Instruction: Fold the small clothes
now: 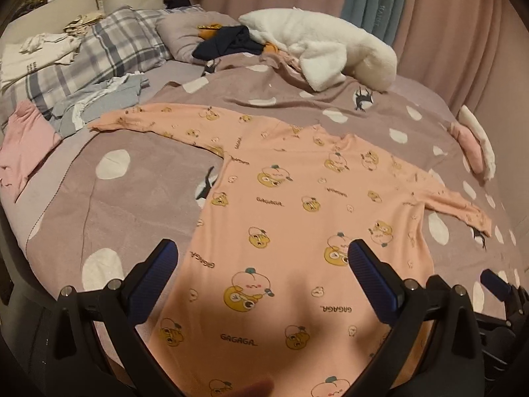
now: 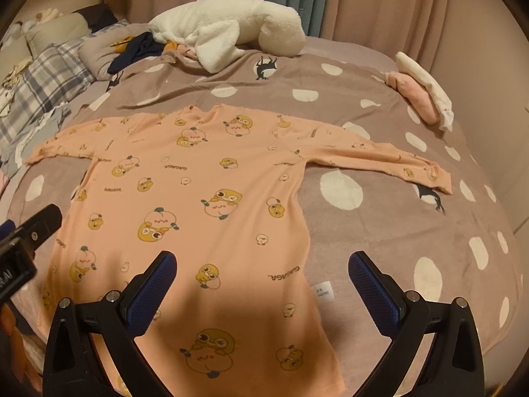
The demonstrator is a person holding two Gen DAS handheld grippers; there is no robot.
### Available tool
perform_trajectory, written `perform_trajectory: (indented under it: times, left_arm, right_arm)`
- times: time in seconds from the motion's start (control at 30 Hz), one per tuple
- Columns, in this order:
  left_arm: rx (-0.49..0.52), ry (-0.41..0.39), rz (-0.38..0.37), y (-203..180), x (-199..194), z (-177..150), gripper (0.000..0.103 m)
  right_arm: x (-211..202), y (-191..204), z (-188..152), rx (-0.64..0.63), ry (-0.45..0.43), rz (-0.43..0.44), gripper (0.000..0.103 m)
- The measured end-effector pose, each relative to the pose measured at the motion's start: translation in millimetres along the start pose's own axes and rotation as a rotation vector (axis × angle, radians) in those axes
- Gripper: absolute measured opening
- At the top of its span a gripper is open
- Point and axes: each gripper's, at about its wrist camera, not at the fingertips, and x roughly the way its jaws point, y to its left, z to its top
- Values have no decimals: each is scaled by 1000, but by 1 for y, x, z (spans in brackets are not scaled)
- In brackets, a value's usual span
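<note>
A peach long-sleeved child's top [image 1: 291, 205] with yellow cartoon prints lies flat on the bed, both sleeves spread out to the sides; it also shows in the right wrist view [image 2: 198, 205]. My left gripper [image 1: 263, 258] is open and empty above the top's lower left part. My right gripper [image 2: 263, 264] is open and empty above the lower right hem, near a white label [image 2: 323, 292]. The right gripper's tip shows at the left view's right edge [image 1: 496, 281]; the left gripper shows at the right view's left edge [image 2: 29, 231].
A mauve blanket with white spots [image 2: 380, 231] covers the bed. A white plush toy [image 2: 228, 29] and dark clothes [image 2: 139, 49] lie at the far side. Folded pink and white clothes [image 2: 420, 96] sit far right. Plaid pillows [image 1: 99, 53] and loose garments [image 1: 99, 102] lie at left.
</note>
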Motion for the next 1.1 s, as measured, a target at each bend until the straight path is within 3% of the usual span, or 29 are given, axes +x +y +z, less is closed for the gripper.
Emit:
perform_trajectory:
  times: [0.1, 0.2, 0.33, 0.47, 0.6, 0.8, 0.97, 1.03, 1.1]
  left_arm:
    - [60, -44, 57, -7, -5, 0, 103]
    - [94, -69, 47, -11, -8, -2, 103]
    - [72, -47, 0, -11, -6, -3, 103]
    - [70, -32, 17, -10, -2, -3, 103]
    - [19, -70, -55, -1, -8, 1, 103]
    - [-24, -94, -54, 9, -10, 9, 103]
    - [-15, 6, -94, 10, 6, 7, 103]
    - [-41, 26, -149, 13, 10, 6, 103]
    - [-24, 28, -144, 9, 10, 6, 103]
  right_arm:
    - [0, 0, 0, 0, -1, -2, 103]
    - [0, 0, 0, -4, -1, 2, 103]
    - [0, 3, 0, -23, 0, 9, 103]
    - [-1, 7, 0, -44, -4, 10, 103]
    - [0, 10, 0, -54, -6, 9, 103]
    - [3, 8, 1, -48, -2, 1, 103]
    - [9, 12, 2, -58, 12, -4, 103]
    - [9, 13, 2, -66, 13, -3, 103]
    - [6, 11, 4, -63, -13, 0, 103]
